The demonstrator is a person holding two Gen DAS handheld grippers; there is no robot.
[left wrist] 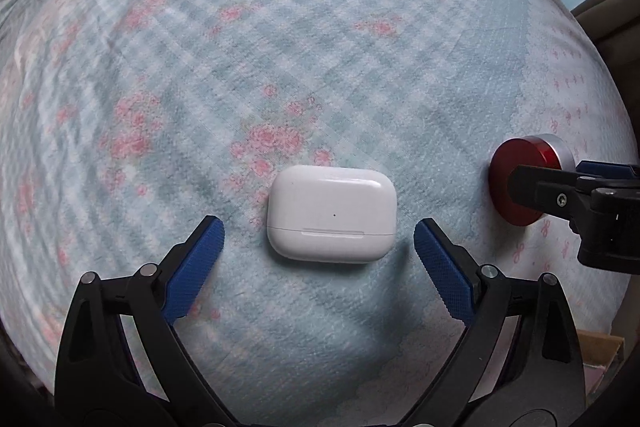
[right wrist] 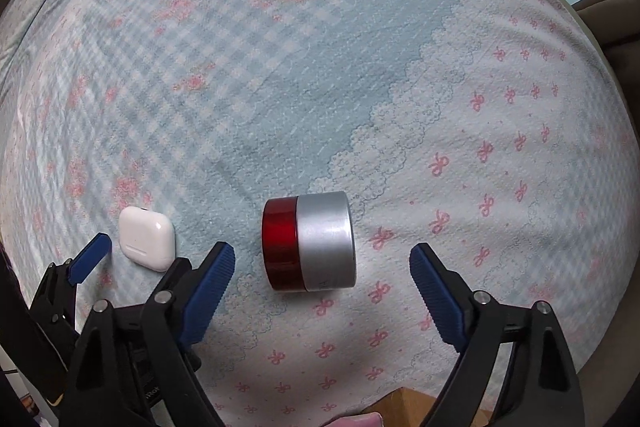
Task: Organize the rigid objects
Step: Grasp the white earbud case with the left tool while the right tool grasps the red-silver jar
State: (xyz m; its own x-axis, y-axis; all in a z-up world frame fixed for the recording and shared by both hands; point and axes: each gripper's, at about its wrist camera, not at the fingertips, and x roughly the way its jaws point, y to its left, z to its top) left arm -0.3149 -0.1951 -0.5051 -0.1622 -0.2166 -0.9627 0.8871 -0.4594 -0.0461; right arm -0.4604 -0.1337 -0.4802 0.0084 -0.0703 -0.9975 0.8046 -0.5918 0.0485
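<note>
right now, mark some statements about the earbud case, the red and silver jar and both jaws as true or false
1. The left gripper has its jaws open around the white earbud case. True.
2. The red and silver jar stands upright. False: it lies on its side.
3. The right gripper grips the jar. False: its jaws are open and apart from it.
4. Both things lie on the patterned bedsheet. True.
5. The earbud case is open. False: its lid is closed.
</note>
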